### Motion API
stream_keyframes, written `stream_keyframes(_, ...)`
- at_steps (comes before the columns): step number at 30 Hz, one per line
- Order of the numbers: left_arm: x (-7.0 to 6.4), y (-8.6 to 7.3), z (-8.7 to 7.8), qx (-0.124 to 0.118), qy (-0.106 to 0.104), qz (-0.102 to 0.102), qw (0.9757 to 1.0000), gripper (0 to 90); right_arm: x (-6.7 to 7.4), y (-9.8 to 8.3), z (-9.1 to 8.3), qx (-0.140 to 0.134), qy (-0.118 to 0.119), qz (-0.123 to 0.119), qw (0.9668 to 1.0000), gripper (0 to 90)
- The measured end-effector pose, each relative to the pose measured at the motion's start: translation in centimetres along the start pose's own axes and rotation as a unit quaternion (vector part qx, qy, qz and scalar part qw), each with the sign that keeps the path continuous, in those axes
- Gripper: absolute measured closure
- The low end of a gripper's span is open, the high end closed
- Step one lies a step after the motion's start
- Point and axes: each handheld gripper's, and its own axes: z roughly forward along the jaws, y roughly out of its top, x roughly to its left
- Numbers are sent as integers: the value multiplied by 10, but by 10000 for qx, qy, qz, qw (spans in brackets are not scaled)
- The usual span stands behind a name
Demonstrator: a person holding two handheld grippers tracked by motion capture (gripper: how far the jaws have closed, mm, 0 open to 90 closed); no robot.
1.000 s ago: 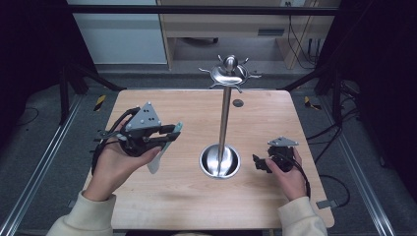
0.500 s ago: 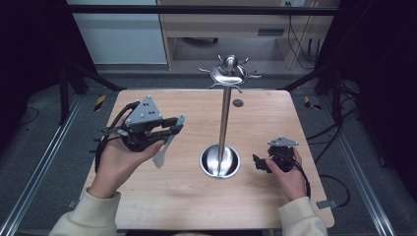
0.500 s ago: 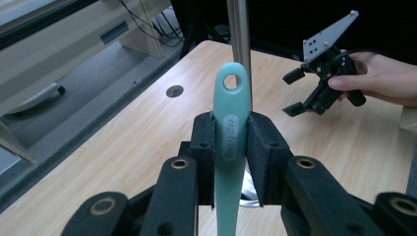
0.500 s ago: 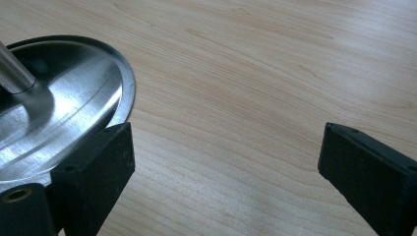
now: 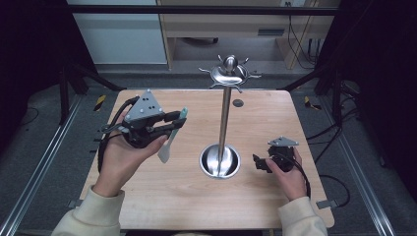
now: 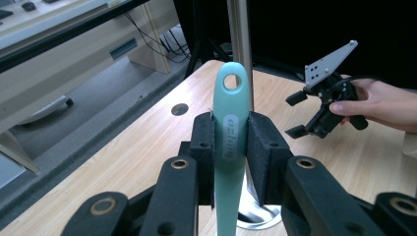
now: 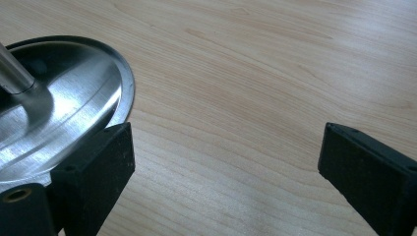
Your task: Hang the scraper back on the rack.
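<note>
Pinching a teal spatula (image 6: pixel 230 128), left gripper (image 5: pixel 174 119) beside steel stand (image 5: pixel 224 125), right gripper (image 5: pixel 259 162) fingers wide apart, empty

Only the steel stand (image 5: pixel 223 123) interrupts the table (image 5: pixel 275 118), seemingly bare elsewhere.

The pale rectangular wooden table (image 5: pixel 167 206), across the middle of the frame, has a smooth, matt top with fine grain. At its centre, the tall polished metal stand with a round dished base (image 5: pixel 220 161) is glossy and mirror-like, catching light streaks. In the left gripper view, the mint-green plastic utensil handle (image 6: pixel 229 128) at centre looks smooth with a soft sheen. The black gripper pads (image 6: pixel 202 142) pressed against it look matt and faintly grainy.
</note>
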Motion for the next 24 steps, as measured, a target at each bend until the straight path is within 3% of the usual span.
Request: stream_keyframes(24,-8,19,3,-269,68,50,9996,740,0,0,0,8,-6,43,10000,73)
